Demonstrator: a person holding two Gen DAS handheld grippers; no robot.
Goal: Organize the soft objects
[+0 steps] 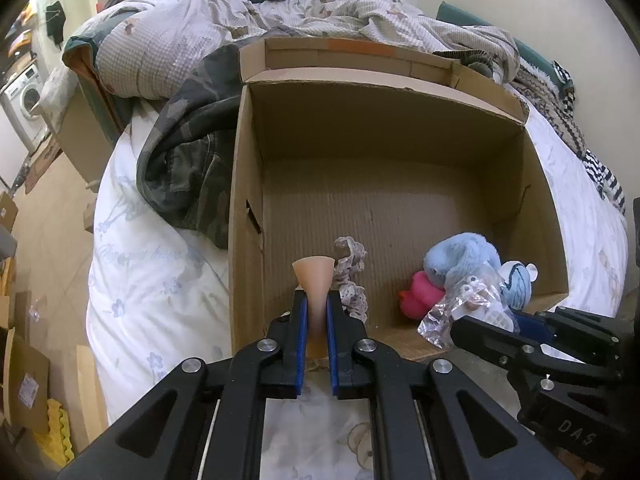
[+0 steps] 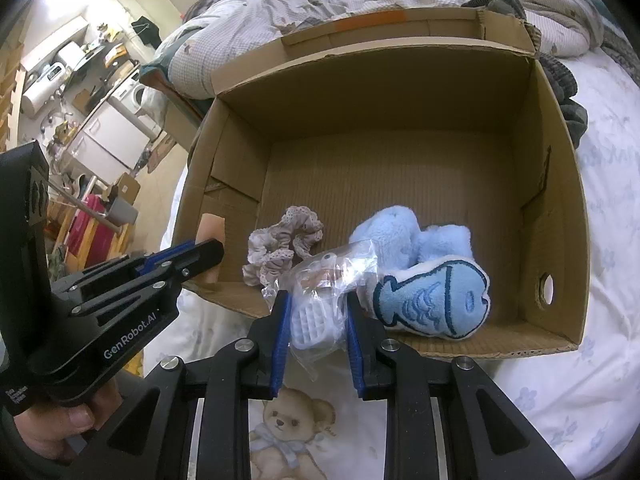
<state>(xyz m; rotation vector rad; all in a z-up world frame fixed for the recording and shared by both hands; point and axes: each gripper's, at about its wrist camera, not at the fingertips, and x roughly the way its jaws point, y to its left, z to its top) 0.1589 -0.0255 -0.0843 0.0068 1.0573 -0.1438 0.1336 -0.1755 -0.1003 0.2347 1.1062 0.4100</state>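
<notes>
left wrist view: left gripper [image 1: 316, 304] clamped on a peach silicone piece [image 1: 313, 276] over the near wall of the cardboard box [image 1: 400, 120]; scrunchie [image 1: 352, 276], pink toy [image 1: 422, 294] and blue plush [image 1: 460, 260] inside.
right wrist view: right gripper [image 2: 316, 312] closed on a clear plastic packet [image 2: 320, 300] at the box's near edge, beside the fish plush [image 2: 432, 304].

My two wrist cameras looked down along their fingers, close over the near rim of the cardboard box [image 1: 400, 184] on the bed [image 1: 160, 280], sharing its inside.
</notes>
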